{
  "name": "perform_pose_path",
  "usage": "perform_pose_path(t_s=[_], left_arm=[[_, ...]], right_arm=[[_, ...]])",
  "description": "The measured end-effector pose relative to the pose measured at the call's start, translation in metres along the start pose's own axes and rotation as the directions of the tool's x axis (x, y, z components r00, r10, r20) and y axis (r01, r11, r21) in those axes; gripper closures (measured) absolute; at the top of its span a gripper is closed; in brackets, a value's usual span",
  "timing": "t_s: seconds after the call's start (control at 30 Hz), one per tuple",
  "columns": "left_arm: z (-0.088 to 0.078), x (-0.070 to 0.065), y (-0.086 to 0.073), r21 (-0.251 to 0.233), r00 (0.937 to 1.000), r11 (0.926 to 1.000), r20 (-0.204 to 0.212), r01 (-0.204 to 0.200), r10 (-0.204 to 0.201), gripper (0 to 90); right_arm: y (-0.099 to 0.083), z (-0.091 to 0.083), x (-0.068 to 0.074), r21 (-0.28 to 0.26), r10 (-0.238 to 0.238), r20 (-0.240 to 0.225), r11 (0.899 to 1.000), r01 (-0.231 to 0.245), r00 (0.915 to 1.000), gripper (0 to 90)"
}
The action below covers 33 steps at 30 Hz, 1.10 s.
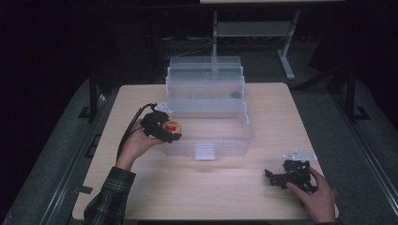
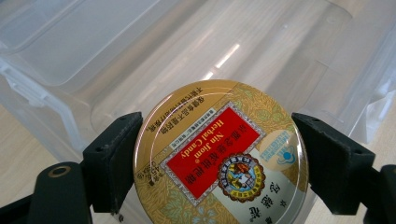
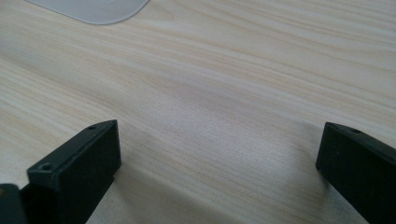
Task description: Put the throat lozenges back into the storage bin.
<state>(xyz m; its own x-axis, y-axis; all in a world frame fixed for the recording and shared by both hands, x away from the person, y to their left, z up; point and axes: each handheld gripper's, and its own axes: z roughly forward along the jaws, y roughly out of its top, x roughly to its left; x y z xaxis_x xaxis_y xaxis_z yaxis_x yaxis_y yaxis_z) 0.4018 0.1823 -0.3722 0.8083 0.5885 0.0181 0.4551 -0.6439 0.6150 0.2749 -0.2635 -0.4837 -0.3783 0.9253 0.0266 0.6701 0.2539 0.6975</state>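
The round candy tin (image 2: pixel 219 154) is clenched flat between the jaws of the left claw (image 1: pixel 165 129) at the box's (image 1: pixel 234 140) 9 o'clock rim, the open bin lying toward 3 o'clock, while the right claw (image 1: pixel 281 177) is rested released on the tabletop (image 1: pixel 211 187).

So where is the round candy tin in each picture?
High view: the candy tin sits left of centre, in the left gripper at the clear box's left edge.
Left gripper view: tin at bottom centre, between the jaws.
Right gripper view: not in it.
Shared landmark: the clear box.
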Motion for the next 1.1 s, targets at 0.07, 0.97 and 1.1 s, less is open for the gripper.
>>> perform_pose_path(t_s=[0.07,0.97,1.1], left_arm=[[0.0,0.0,0.0,-0.002,1.0,1.0,0.0,0.0,0.0,18.5],[-0.017,-0.001,-0.002,-0.044,0.9999,0.9989,0.003,0.015,-0.015,18.1],[-0.02,-0.001,-0.003,-0.045,0.9998,0.9988,0.002,0.018,-0.018,17.5]], right_arm=[[0.0,0.0,0.0,0.0,0.0,0.0,1.0,0.0,1.0,0.0],[0.0,0.0,0.0,0.0,0.0,0.0,1.0,0.0,1.0,0.0],[0.0,0.0,0.0,0.0,0.0,0.0,1.0,0.0,1.0,0.0]])
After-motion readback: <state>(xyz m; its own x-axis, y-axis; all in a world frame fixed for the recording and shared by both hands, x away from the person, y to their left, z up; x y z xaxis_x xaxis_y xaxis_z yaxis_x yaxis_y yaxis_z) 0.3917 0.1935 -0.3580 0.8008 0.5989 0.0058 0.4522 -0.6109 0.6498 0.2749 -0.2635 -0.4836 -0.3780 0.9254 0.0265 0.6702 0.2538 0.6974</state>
